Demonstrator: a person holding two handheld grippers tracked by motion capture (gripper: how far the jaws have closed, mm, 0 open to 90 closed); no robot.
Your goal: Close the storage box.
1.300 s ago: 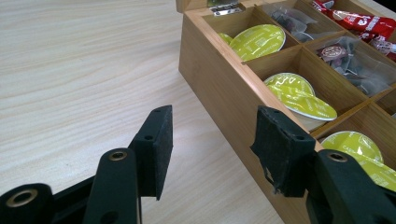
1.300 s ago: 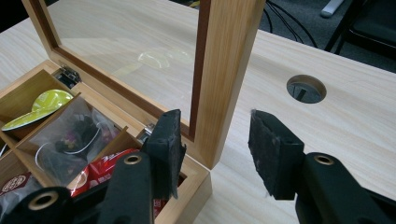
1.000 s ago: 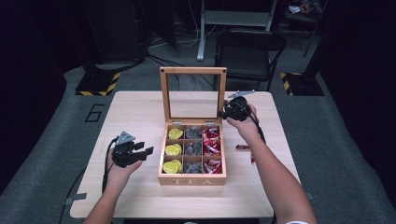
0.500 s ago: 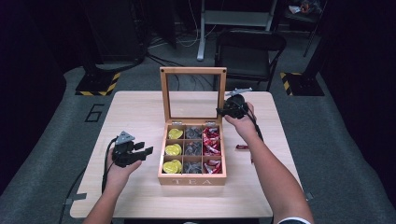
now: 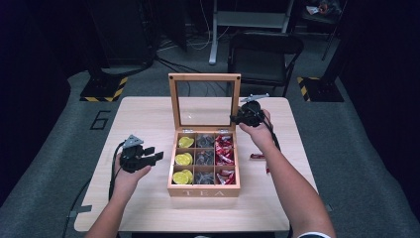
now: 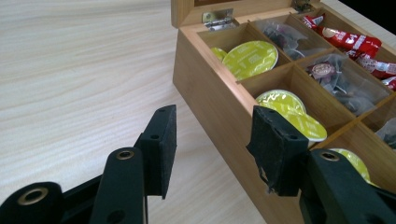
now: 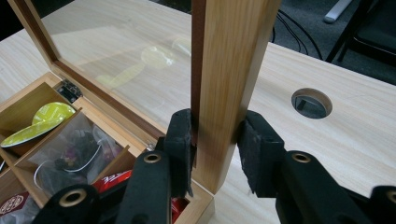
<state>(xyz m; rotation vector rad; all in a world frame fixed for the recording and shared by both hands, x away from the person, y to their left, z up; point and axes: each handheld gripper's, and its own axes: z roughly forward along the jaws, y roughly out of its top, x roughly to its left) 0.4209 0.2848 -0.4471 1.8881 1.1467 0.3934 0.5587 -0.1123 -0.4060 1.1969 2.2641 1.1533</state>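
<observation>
- Pinching the upright lid (image 7: 224, 70) frame at its right post: right gripper (image 7: 215, 140), jaws just closing on it.
- Left gripper (image 6: 212, 149) spread, empty, at the tea box's (image 5: 203, 191) 9 o'clock on the bench (image 5: 148, 119).

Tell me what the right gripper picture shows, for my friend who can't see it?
The right tongs are clamped on the wooden frame of the tea box's upright glass lid. Below left, the open box holds a yellow-green pod and clear tea bags; the pale table lies behind.
</observation>
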